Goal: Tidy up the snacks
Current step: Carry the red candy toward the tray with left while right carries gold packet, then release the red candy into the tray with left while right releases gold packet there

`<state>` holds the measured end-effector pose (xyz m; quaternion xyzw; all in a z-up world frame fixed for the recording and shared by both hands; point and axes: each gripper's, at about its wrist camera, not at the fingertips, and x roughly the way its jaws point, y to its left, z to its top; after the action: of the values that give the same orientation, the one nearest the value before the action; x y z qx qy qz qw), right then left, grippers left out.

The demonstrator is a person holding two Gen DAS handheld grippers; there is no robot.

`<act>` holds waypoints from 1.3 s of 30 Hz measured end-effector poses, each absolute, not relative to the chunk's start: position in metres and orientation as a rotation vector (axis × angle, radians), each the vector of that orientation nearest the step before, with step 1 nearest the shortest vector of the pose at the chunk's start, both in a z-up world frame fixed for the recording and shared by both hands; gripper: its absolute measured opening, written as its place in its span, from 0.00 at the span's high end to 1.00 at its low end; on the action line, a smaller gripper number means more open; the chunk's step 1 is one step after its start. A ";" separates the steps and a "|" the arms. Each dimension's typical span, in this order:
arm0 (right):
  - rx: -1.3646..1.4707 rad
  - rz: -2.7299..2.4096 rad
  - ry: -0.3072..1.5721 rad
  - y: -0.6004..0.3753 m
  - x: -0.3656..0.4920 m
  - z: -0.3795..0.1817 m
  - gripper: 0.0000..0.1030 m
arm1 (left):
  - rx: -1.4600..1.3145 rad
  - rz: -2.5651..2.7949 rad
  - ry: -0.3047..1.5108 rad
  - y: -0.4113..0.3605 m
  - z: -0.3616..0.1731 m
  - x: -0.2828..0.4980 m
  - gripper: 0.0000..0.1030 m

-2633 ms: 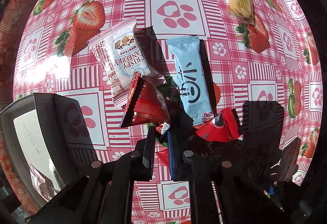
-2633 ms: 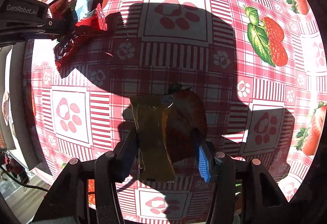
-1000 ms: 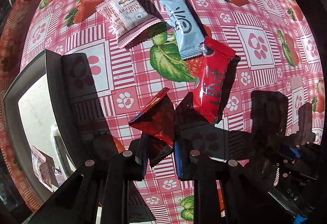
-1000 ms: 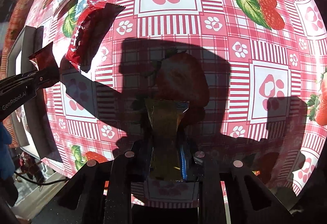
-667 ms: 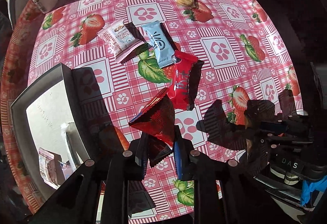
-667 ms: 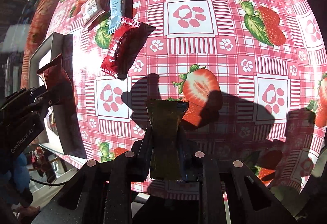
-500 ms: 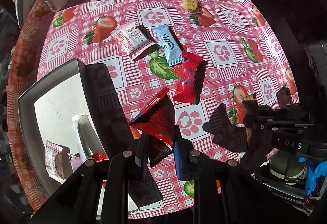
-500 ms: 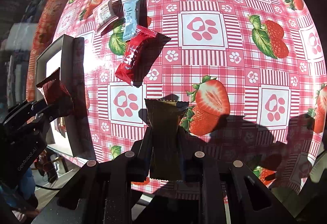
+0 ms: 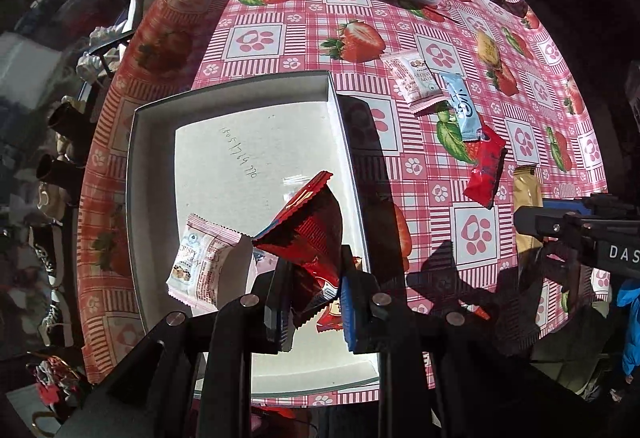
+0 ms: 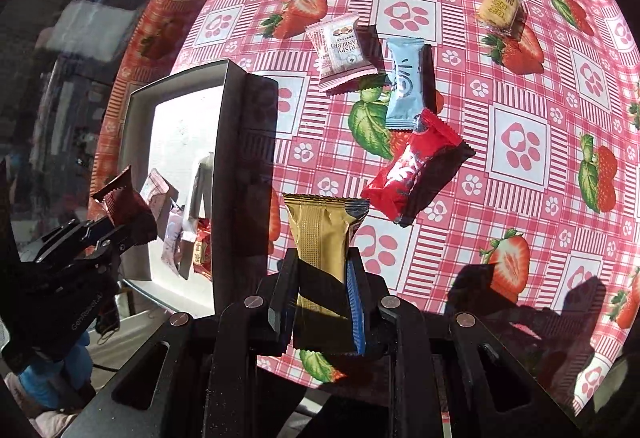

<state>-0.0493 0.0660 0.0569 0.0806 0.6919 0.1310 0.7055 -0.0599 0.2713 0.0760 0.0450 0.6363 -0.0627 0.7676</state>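
I have my left gripper [image 9: 314, 302] clamped on a dark red triangular snack packet [image 9: 306, 226], hanging over the near right part of the white box [image 9: 152, 142]; I judge a release here would drop it inside. My right gripper [image 10: 320, 302] is pinched on a gold wafer bar [image 10: 320, 234], held above the strawberry tablecloth [image 10: 520, 142] just right of the box's right wall.

In the box lie a pink-and-white Crispy cranberry packet [image 9: 200, 264] and at least one small red packet [image 10: 202, 252]; I cannot tell what else is under the gripper. Left on the cloth: a second cranberry packet [image 10: 340, 50], a light blue bar [image 10: 404, 88], a red bar [image 10: 412, 174] and, far right, a yellow biscuit packet [image 10: 498, 10]. By my count the job is roughly half done.
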 end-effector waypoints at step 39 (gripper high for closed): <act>0.019 0.487 1.625 0.232 0.006 0.043 0.00 | 0.044 0.028 1.435 0.351 0.054 -0.065 0.32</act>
<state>0.0062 0.2323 0.0428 0.0082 0.7186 0.2153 0.6612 -0.0646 0.3509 0.0540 0.0201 0.6575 0.0129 0.7531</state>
